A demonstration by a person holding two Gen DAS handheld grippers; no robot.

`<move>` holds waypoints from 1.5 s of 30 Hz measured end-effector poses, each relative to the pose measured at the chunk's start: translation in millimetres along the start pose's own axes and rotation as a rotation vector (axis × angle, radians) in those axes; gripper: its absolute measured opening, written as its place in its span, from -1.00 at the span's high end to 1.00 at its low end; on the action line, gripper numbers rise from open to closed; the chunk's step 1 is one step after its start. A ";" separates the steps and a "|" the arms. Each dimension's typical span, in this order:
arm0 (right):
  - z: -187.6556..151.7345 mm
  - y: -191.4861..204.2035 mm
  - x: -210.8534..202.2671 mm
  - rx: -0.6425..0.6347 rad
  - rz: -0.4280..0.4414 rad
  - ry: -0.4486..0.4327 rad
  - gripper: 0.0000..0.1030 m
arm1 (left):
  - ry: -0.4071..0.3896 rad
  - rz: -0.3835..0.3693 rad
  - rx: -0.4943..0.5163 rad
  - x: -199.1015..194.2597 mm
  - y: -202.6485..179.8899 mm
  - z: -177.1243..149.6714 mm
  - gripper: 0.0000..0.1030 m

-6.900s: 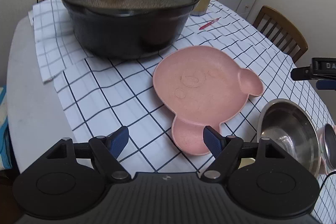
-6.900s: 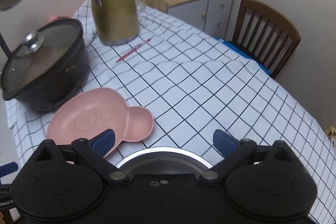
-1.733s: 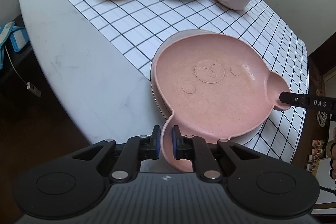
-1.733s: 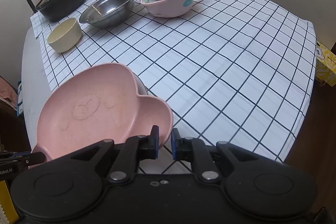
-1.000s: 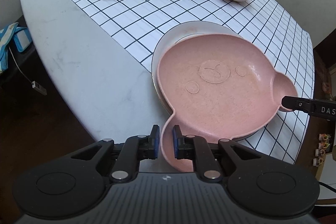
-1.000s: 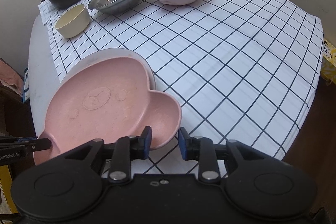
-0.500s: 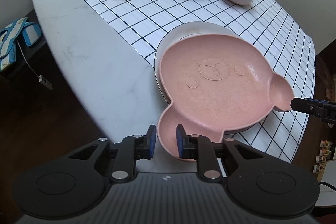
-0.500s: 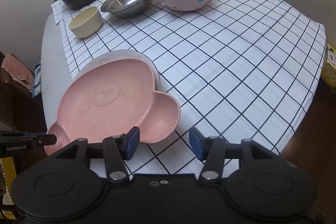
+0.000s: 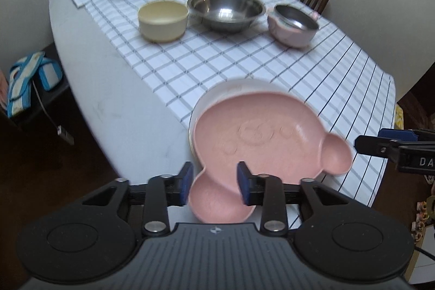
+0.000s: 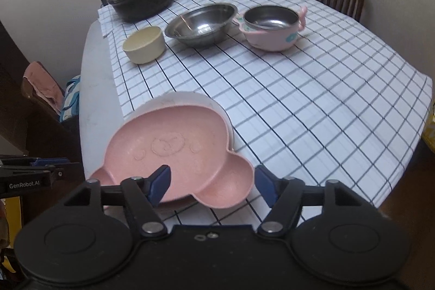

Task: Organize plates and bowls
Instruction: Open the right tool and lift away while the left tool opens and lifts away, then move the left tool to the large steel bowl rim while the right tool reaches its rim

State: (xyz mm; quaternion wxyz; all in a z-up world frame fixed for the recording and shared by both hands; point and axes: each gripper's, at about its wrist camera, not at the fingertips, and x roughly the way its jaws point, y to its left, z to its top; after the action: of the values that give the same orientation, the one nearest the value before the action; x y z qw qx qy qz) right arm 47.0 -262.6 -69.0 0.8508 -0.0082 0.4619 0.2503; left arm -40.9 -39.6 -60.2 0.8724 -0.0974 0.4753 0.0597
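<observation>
Checked tablecloth (image 10: 312,105) covers the table. At 6 o'clock, the left gripper (image 9: 214,185) and right gripper (image 10: 213,185) have just been opening, jaws apart around the ears of the pink bear plate (image 10: 174,148), untouched, which rests on a white plate (image 10: 179,98). Toward 12 o'clock stand the cream bowl (image 10: 144,45), steel bowl (image 10: 201,23) and pink pot (image 10: 272,27).

"GenRobot.AI" is printed on the left hand-held gripper (image 10: 30,175); the right hand-held gripper (image 9: 391,147) shows what looks like "DA", cut off.

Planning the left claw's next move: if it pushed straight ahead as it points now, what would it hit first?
Probably the pink bear plate: its near ear lobe sits between the open left claw fingers, untouched, with the white plate beneath it.
</observation>
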 end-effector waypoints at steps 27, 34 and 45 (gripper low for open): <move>169.4 56.2 37.2 -0.025 -0.160 -0.273 -0.98 | -0.315 -0.024 0.095 34.2 26.2 203.0 -0.49; 195.9 60.7 69.2 0.011 -0.219 -0.268 -0.98 | -0.272 -0.024 0.138 75.3 37.9 256.1 -0.49; 217.1 50.7 148.2 0.100 -0.284 -0.162 -0.96 | -0.150 0.012 0.169 179.1 44.4 309.2 -0.49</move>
State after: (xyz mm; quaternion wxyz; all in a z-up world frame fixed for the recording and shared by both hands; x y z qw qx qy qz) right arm 261.1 -103.0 -50.7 0.9114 -0.0110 0.3980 0.1041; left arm 300.2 75.8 -52.2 0.9101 -0.0158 0.4128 0.0319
